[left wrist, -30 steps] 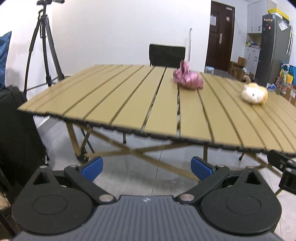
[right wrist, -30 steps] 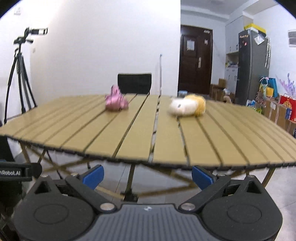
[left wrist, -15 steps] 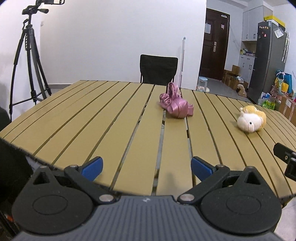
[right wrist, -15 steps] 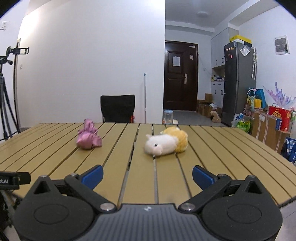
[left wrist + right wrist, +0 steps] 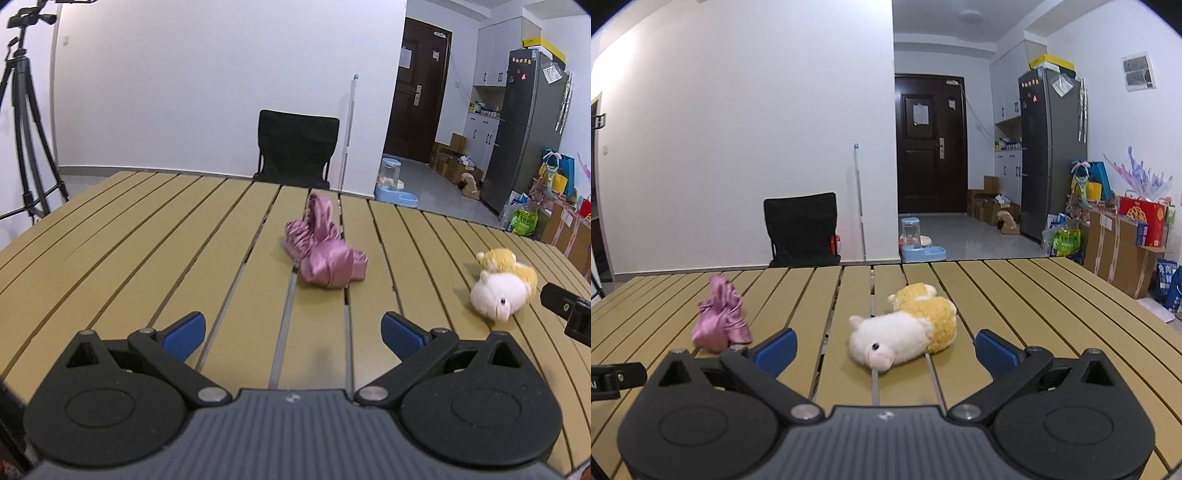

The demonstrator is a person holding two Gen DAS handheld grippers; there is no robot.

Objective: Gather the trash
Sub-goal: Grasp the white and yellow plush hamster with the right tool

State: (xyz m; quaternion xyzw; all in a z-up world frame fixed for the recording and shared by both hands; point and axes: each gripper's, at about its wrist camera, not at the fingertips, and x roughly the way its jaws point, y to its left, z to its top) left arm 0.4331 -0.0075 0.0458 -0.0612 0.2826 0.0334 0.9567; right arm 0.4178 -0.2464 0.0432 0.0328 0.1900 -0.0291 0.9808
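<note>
Left gripper: blue-padded fingers spread wide, nothing between them; held above the near part of the slatted table.
Right gripper: fingers likewise spread wide, empty; its tip also shows at the right edge of the left wrist view.
Pink bag: crumpled shiny pink fabric pouch, lying on the table ahead of the left gripper, slightly right of its centre line, apart from the fingertips. From the right gripper it sits ahead and to the left, just past the left finger.
Plush toy: white and yellow, lying on its side, snout toward the camera; directly ahead of the right gripper, between the lines of its two fingers but beyond the tips, not touched. From the left gripper it lies far to the right.
Gap between the two: bag and toy well apart on the tabletop.
Chair: black, beyond the table's far edge, ahead of the left gripper.
Tripod: far left of the left gripper, by the white wall.
Fridge: dark, ahead and right of the right gripper, beside the dark door.
</note>
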